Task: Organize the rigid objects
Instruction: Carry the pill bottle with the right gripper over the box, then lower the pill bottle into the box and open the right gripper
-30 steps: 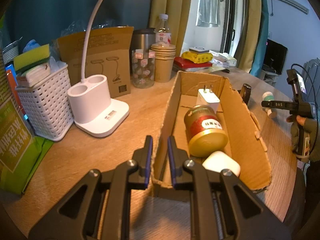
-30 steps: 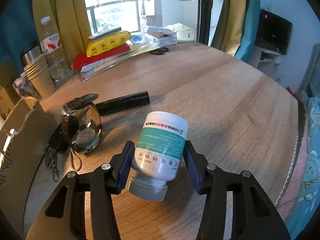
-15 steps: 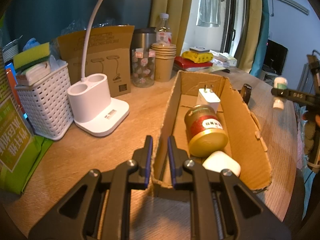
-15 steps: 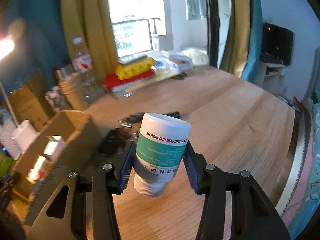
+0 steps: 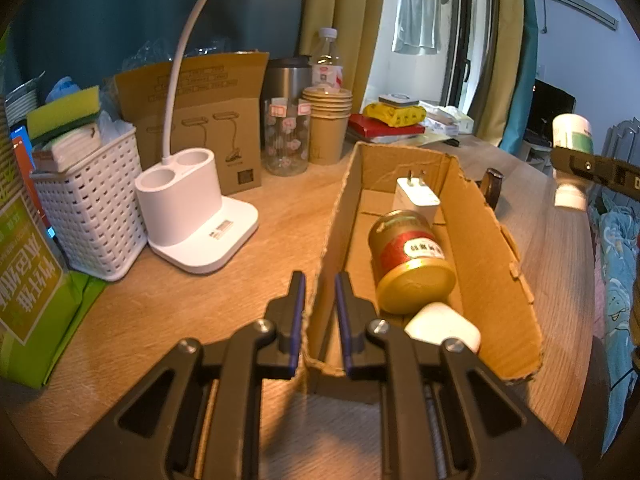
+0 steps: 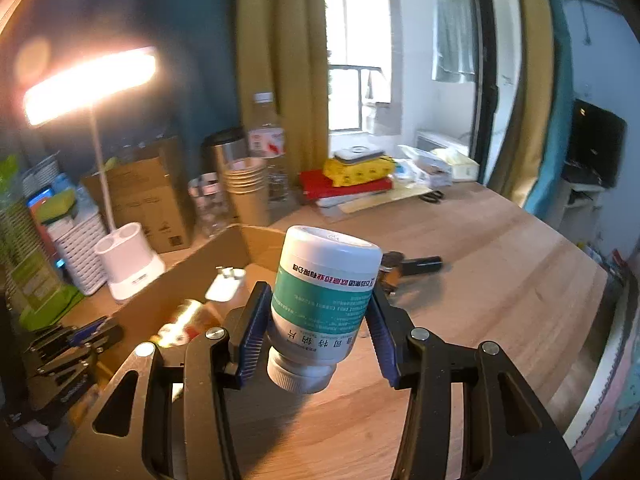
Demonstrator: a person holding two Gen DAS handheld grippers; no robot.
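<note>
The right gripper (image 6: 318,330) has its fingers (image 6: 252,330) pressed on both sides of a white and green pill bottle (image 6: 324,300), held cap-down in the air above the desk (image 6: 500,280), beside the cardboard box (image 5: 492,240). The left gripper (image 5: 320,316) has its fingers (image 5: 297,312) clamped on the box's near wall. Inside the box lie a gold-lidded jar (image 5: 412,256), a white charger (image 5: 416,198) and a white case (image 5: 442,326). A white lamp base (image 5: 196,208) stands to the box's left.

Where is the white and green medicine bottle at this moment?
The medicine bottle is off the table, clamped cap-down in the right gripper, above the right side of the cardboard box.
</note>
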